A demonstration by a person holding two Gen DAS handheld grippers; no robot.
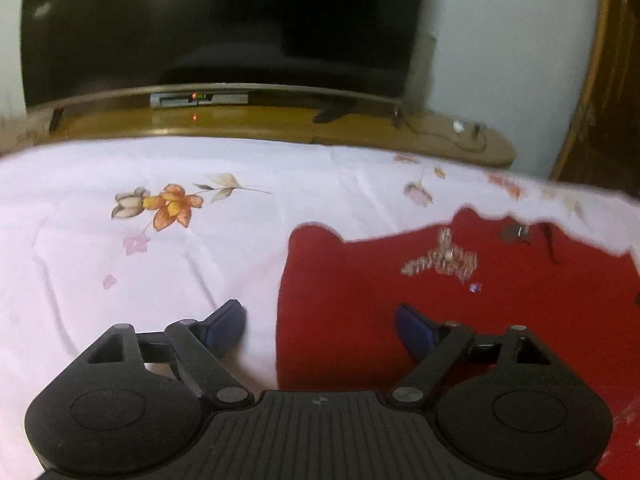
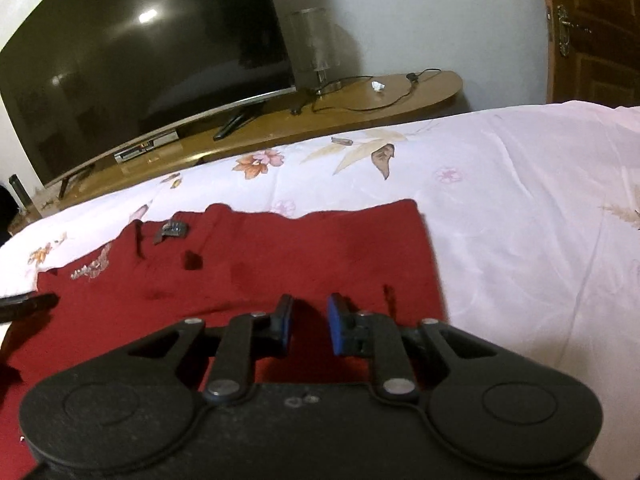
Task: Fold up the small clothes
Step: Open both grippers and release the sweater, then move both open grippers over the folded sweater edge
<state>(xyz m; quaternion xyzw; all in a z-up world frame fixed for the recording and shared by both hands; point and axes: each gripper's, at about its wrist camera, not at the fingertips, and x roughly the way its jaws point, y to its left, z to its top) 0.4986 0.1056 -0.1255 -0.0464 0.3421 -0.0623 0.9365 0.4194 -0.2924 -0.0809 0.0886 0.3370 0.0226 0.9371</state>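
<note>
The left black two-finger tool [image 1: 320, 324] has its jaws spread wide, with the blue-padded fingertips [image 1: 226, 322] well apart and nothing between them. The right black two-finger tool [image 2: 310, 326] has its jaws only narrowly parted, with the blue pads [image 2: 335, 326] facing each other and nothing gripped.

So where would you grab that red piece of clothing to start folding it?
Probably at a side edge. The red garment lies flat on the floral bedsheet, so its middle offers nothing to pinch. The left gripper, open, already straddles the left edge; slide one finger under from the sheet side.
</note>
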